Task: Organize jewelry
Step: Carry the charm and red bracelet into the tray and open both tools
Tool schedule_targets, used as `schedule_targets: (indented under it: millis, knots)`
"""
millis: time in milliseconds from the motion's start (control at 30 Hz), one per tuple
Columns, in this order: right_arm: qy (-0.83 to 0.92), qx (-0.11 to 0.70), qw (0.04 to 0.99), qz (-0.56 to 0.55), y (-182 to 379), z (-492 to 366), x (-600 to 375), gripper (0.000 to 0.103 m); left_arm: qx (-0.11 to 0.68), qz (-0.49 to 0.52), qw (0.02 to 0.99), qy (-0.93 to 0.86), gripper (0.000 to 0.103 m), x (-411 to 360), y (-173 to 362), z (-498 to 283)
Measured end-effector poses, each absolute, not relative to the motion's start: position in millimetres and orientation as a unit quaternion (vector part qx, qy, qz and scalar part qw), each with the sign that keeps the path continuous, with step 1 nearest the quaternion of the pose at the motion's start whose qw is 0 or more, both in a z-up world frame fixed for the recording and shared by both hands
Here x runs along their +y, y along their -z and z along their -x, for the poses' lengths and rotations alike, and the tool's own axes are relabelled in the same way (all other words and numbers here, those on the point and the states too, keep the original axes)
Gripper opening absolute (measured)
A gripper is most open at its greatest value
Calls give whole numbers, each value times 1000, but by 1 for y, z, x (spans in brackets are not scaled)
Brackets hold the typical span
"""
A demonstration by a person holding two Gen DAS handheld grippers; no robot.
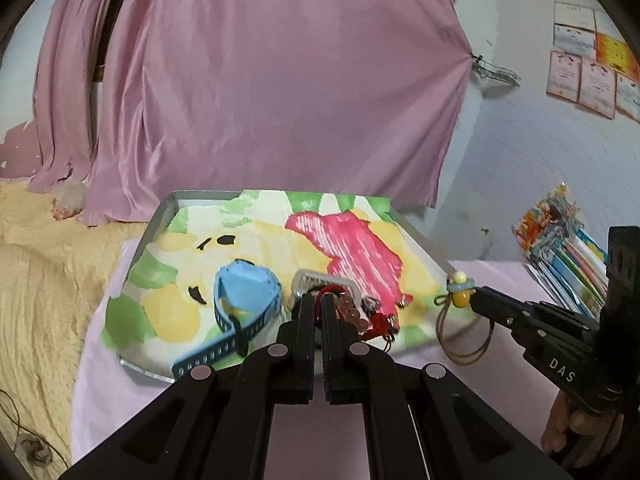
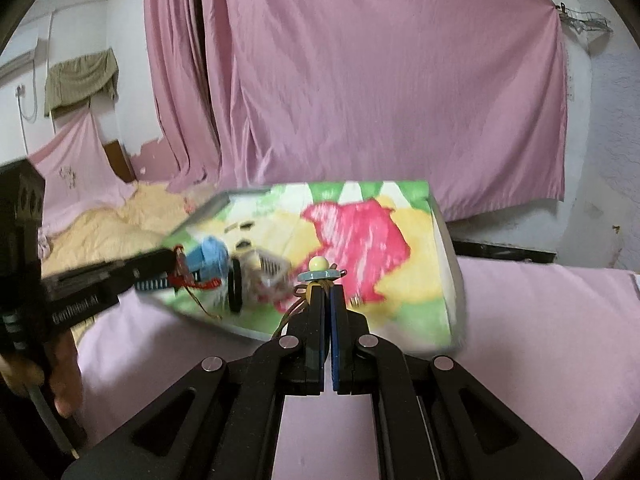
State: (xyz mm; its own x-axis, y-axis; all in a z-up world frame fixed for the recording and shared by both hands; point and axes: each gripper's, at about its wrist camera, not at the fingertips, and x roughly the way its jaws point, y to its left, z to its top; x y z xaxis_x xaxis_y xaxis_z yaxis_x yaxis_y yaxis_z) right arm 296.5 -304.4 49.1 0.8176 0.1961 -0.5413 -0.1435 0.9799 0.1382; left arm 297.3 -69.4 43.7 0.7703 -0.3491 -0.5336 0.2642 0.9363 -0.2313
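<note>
Pink bedsheet [image 2: 520,340], metal tray [image 1: 154,226]. Red cord bracelet [image 1: 340,292] is pinched between near-closed left gripper [image 1: 316,300] jaws; bead charm [image 2: 318,272] is clamped at right gripper [image 2: 327,290] jaw tips.

Your tray [image 1: 158,220]: silver rim, liner painted in green, yellow, white and pink-red blotches (black marks too). Your watch strap [image 1: 224,344]: blue, dotted with holes. Cord bracelet [image 1: 362,322]: red, amber-brown beads. Curtain [image 1: 260,80]: mauve-pink. Bedspread [image 1: 44,280]: pale yellow.
</note>
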Motion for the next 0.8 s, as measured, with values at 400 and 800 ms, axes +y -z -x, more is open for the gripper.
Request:
schedule_targets:
  millis: [400, 800]
  knots:
    - [-104, 320, 938, -83, -19, -338, -293, 3, 319, 62, 936, 136, 3, -76, -23, -323]
    - [-104, 359, 924, -87, -1, -354, -291, 3, 347, 57, 927, 133, 3, -78, -6, -333]
